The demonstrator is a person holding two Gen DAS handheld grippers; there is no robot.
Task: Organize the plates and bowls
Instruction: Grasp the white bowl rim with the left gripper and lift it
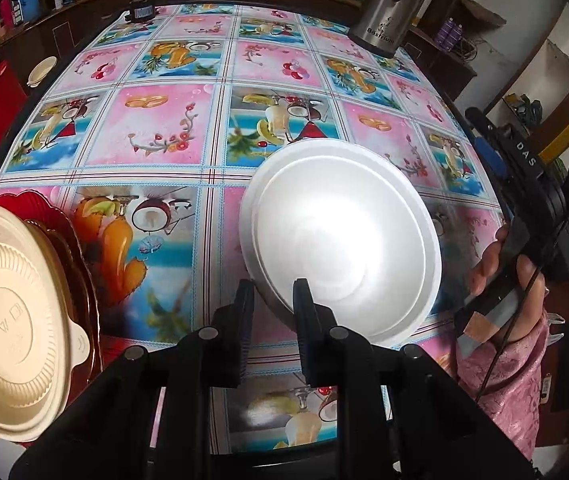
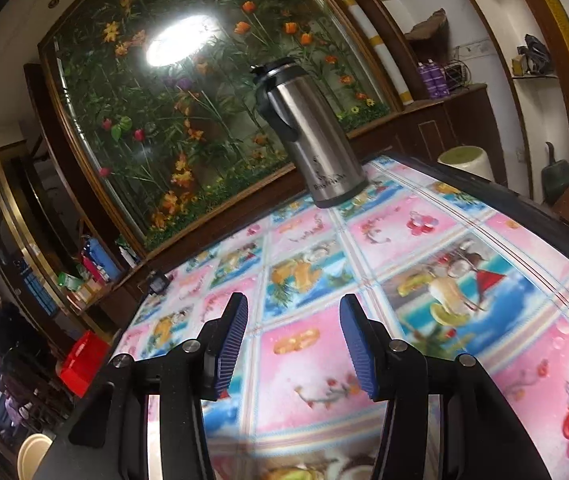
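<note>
Nearest of all, the left tongs (image 1: 274, 292) are pinched nearly together on the near rim of a white foam bowl (image 1: 340, 240), which hangs tilted, its hollow facing the left wrist view, above the flowered tabletop (image 1: 164, 132). Whether its far edge touches the cloth I cannot tell. So the step in hand, as I judge it, is carrying this bowl to where it belongs. Just to the left, at the tabletop's near left edge, a beige plastic lid or dish (image 1: 16, 320) lies over a stack of red and gold plates (image 1: 52, 216); that pile looks the likely home for like pieces, though the bowl may want its own spot. The next move calls for levelling the bowl, lowering it gently and easing the grip only once it sits flat, since thin foam will bend or crack under a hard squeeze.

Further right, the right tongs (image 2: 294, 344) stand about half spread with nothing between them, hovering over bare cloth. Far off stands a steel thermos jug (image 2: 316, 136), and a small cream bowl (image 1: 42, 70) sits beyond the far left edge.
</note>
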